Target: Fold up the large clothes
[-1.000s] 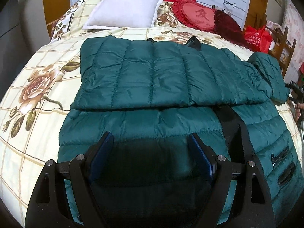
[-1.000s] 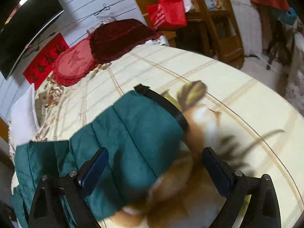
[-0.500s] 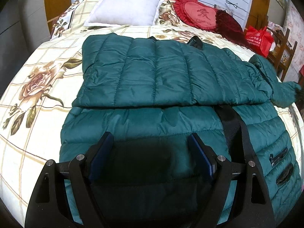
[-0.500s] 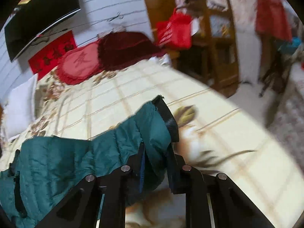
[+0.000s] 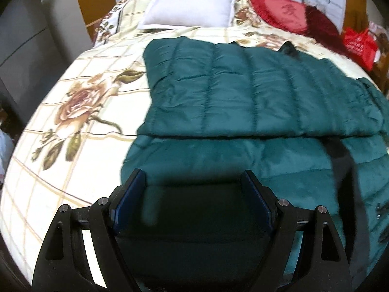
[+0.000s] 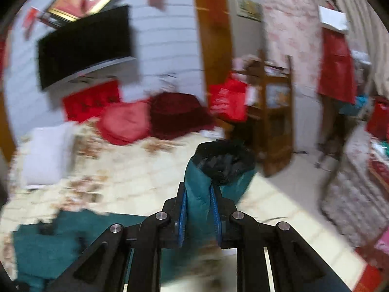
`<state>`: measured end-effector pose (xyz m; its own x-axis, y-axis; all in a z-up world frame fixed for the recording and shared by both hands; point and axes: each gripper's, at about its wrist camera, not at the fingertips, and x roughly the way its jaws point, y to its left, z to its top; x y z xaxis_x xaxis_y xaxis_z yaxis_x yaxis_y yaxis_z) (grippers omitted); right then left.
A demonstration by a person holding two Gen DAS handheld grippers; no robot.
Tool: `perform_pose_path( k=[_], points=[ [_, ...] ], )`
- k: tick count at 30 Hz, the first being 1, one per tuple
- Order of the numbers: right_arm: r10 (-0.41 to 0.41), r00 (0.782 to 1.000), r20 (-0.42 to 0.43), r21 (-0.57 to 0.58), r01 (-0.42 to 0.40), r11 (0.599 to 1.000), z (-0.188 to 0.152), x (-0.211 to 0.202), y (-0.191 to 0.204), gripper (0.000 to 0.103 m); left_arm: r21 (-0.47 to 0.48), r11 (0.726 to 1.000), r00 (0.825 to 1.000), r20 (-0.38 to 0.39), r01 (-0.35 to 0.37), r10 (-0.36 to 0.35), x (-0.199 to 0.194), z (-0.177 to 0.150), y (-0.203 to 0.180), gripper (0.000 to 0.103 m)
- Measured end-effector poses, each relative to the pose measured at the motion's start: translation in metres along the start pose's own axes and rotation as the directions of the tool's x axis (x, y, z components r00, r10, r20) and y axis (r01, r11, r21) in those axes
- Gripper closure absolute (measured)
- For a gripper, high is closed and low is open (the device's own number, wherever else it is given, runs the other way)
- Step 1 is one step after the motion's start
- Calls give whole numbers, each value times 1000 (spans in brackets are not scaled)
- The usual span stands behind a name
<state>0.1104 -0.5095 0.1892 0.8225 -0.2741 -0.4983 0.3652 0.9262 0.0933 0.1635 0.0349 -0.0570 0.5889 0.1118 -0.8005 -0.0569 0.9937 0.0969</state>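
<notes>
The quilted dark green jacket (image 5: 255, 102) lies spread across the bed (image 5: 80, 112), one panel folded over its body; its right edge runs out of the left wrist view. The sleeve (image 6: 214, 170), black cuff showing, is pinched between the closed-in jaws of the right gripper (image 6: 198, 209) and lifted clear of the bed, though that view is badly blurred. The left gripper (image 5: 193, 194) stands wide, holding nothing, low over the jacket's near hem. Bare bedspread lies open to the left. A white pillow (image 5: 192, 2) and red cushions (image 5: 284, 12) sit at the head.
</notes>
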Motion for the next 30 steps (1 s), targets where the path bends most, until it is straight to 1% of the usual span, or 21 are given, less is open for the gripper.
perform_pose_path(
  k=[1,3,4,7,9,12,13,14,16,17,18,19,21,22,23,24,25,26,28,30],
  points=[
    [67,998,2,7,-67,998,-10,-3,24,86,4,1000,1000,-3,-5,5,1,0,1,21],
    [154,988,-2,10,-154,988,-31,-3,63,86,10,1000,1000,-4,-20,21,1,1,2,21],
    [215,977,-6,17,-214,977,-45,-2,85,86,12,999,999,0,-37,37,0,1,3,21],
    [336,941,-30,1,-336,942,-79,-1,143,86,19,997,998,5,-70,70,0,5,6,21],
    [421,905,-67,-46,-424,904,-107,2,189,86,14,996,996,3,-84,84,3,5,9,21],
    [501,854,-142,-94,-516,852,-137,14,233,86,-9,998,998,-25,-65,64,9,6,13,21],
    [531,828,-179,-110,-554,826,-148,21,248,86,-17,998,998,-28,-58,58,9,6,14,21],
    [544,815,-201,-123,-572,811,-154,25,256,87,-22,998,998,-31,-53,52,10,7,15,21],
    [529,821,-216,-137,-562,816,-167,28,261,87,-25,999,998,-35,-45,44,10,8,16,21],
    [521,823,-225,-129,-555,821,-169,31,256,87,-27,999,999,-35,-42,41,10,8,16,21],
    [485,846,-220,-130,-518,845,-167,33,248,87,-29,999,999,-36,-39,38,10,8,16,21],
    [428,881,-201,-147,-459,876,-162,35,238,86,-32,999,999,-36,-36,35,10,8,16,21],
    [343,926,-158,-164,-367,916,-150,37,217,86,-40,999,999,-37,-27,26,11,7,18,21],
    [300,943,-141,-164,-321,933,-143,40,203,79,-43,999,999,-37,-25,23,11,7,17,21],
    [266,956,-126,-165,-284,944,-137,41,193,71,-48,999,999,-38,-20,19,11,6,18,21],
    [216,971,-105,-166,-231,959,-133,42,180,37,-50,999,999,-38,-19,17,11,7,18,21],
    [183,979,-90,-166,-195,967,-131,44,171,8,-53,998,999,-37,-19,17,11,6,18,21],
    [170,983,-74,-170,-181,969,-130,47,161,1,-53,998,999,-36,-21,19,11,6,17,20],
    [160,983,-84,-210,-175,962,-130,62,154,1,-53,998,999,-32,-26,24,11,5,16,20],
    [191,976,-108,-265,-213,940,-132,75,156,1,-50,998,999,-30,-28,26,11,5,16,20]
  ],
)
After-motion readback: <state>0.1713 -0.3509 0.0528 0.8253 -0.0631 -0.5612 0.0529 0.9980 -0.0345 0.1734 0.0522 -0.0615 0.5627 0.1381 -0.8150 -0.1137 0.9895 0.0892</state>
